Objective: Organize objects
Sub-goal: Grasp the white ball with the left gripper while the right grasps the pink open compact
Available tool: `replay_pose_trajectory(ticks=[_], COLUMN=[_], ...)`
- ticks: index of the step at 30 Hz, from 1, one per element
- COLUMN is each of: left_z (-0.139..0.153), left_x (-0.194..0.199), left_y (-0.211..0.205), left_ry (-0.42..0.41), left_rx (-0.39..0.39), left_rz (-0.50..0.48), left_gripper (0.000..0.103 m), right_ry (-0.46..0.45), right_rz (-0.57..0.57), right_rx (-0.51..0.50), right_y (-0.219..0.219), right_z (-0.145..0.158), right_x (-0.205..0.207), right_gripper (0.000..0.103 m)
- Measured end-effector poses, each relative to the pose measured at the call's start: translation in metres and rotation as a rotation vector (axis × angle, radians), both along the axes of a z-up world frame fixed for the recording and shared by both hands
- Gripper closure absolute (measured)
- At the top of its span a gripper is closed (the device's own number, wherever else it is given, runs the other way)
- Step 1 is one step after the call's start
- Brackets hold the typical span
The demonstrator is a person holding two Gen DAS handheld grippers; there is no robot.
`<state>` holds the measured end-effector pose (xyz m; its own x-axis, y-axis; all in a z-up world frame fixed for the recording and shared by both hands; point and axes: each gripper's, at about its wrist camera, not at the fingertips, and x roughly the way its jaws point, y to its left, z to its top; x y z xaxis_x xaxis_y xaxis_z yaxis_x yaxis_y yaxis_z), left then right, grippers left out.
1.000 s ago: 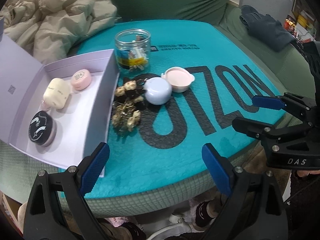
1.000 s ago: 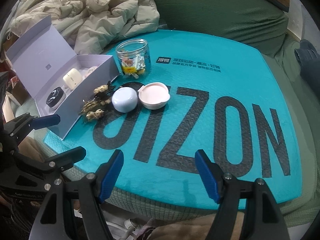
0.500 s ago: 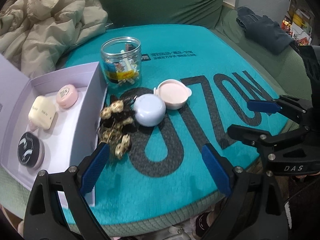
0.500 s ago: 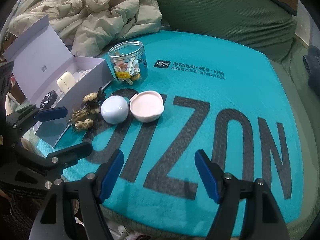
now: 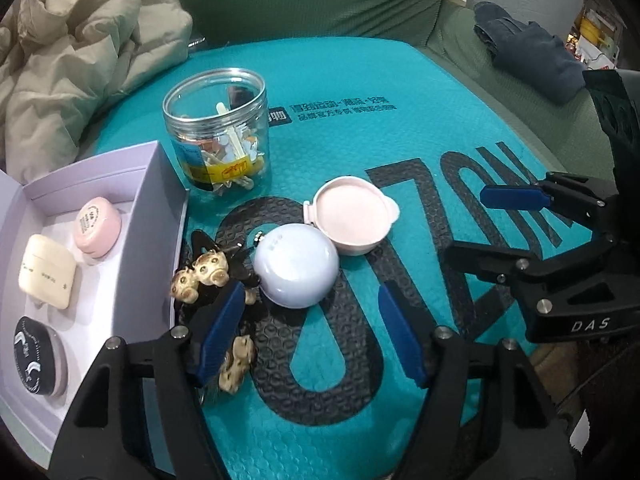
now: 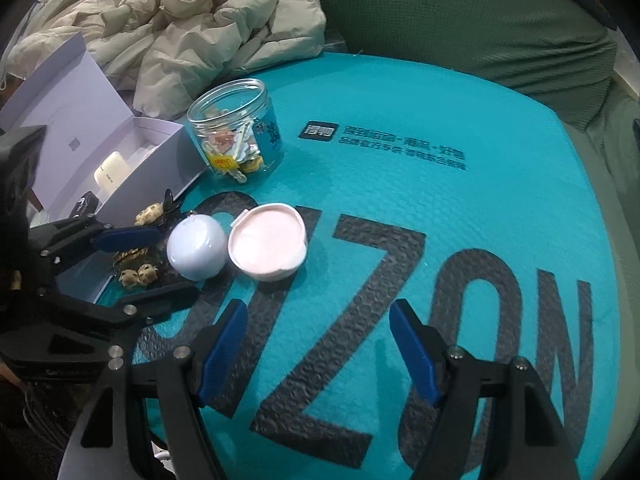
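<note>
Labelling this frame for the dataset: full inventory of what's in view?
clear plastic jar: 1, transparent, lidless, small items inside, on mat beside box
lavender box: 1, open, mat's left edge
pink case: 1, in box
cream case: 1, in box
black round case: 1, in box
hinged round case: 1, open, pale blue half and pink half, mat centre
charm cluster: 1, beige and black, between box and case
teal mat: 1, black lettering
beige jacket: 1, behind box
left hand-held gripper: open, jaws just narrowed, empty
right hand-held gripper: open, empty
</note>
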<state>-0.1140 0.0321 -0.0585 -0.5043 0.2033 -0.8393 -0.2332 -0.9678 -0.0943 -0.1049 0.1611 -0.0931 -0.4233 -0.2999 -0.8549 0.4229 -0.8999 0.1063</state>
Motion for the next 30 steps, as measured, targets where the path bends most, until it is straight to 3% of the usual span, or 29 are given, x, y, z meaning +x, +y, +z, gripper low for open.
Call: replay_pose_trajectory(ticks=[4, 11, 21, 24, 28, 30], left_z=[-0.011, -0.02, -0.022, -0.024, -0.024, -0.024], left_x=[-0.009, -0.019, -0.019, -0.018, -0.014, -0.012], left_y=[-0.004, -0.011, -0.012, -0.005, 0.004, 0.005], left_ry=[-0.034, -0.048, -0.036, -0.034, -0.027, -0.019], left_rx=[0.031, 0.057, 0.079, 0.055, 0.057, 0.049], left_rz=[0.004, 0.018, -0.012, -0.042, -0.057, -0.049], left_gripper=[0.037, 0.052, 0.053, 0.053, 0.053, 0.053], right_ry=[-0.003, -0.006, -0.017, -0.024, -0.03, -0.051], right_rz=[0.033, 0.097, 0.143, 0.151, 0.172, 0.183], right_rx=[-0.007, 0.001, -0.013, -0.038, -0.09, -0.136], right_y=[-0.008, -0.022, -0.027, -0.026, -0.024, -0.023], right_z=[-0.004, -0.011, -0.02, -0.023, -0.025, -0.028], right_x=[-0.009, -0.026, -0.043, -0.046, -0.049, -0.051], right_gripper=[0.028, 0.028, 0.028, 0.029, 0.034, 0.043])
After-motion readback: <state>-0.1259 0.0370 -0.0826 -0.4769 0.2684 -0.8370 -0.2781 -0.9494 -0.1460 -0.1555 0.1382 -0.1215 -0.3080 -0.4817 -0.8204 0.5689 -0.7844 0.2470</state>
